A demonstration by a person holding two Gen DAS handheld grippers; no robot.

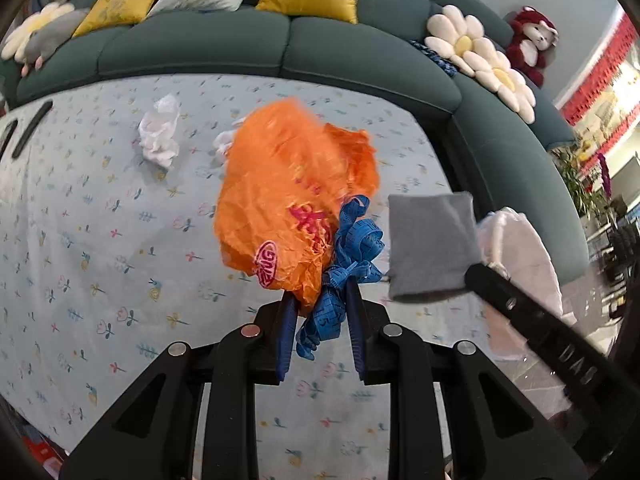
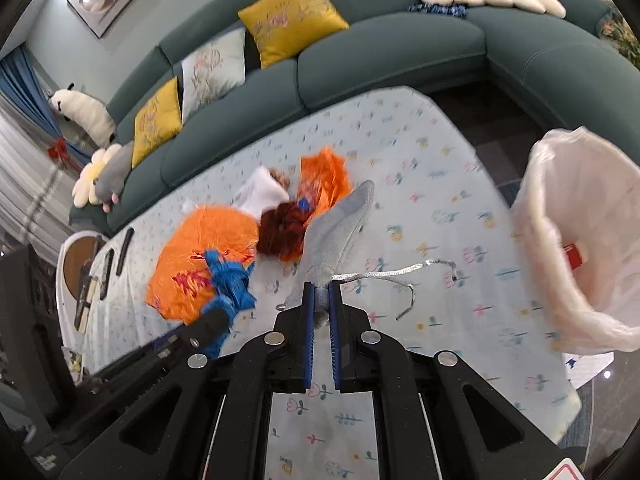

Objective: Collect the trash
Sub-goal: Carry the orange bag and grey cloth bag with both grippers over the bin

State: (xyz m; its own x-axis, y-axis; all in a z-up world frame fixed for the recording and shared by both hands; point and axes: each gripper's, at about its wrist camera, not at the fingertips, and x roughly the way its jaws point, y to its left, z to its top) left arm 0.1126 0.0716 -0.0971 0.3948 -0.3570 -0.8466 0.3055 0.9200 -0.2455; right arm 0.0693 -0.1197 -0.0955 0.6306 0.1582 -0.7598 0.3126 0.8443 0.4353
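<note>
My left gripper (image 1: 320, 300) is shut on a crumpled orange plastic bag (image 1: 292, 200) and a tangle of blue measuring tape (image 1: 352, 240), both lifted off the floral tablecloth (image 1: 100, 240). My right gripper (image 2: 320, 292) is shut on a grey cloth pouch (image 2: 340, 224) with a silver drawstring (image 2: 400, 270) trailing to the right. In the right wrist view the orange plastic bag (image 2: 200, 240) and blue measuring tape (image 2: 230, 280) hang at the left. The bin with a white liner (image 2: 580, 240) stands off the table's right edge. The grey cloth pouch (image 1: 432, 244) also shows in the left wrist view.
A crumpled white tissue (image 1: 160, 136) lies on the cloth. Another orange bag (image 2: 324, 184), a dark red clump (image 2: 284, 228) and white paper (image 2: 260, 192) lie mid-table. Black remotes (image 2: 124, 248) rest at the far left. A green sofa (image 1: 200, 48) with cushions curves behind.
</note>
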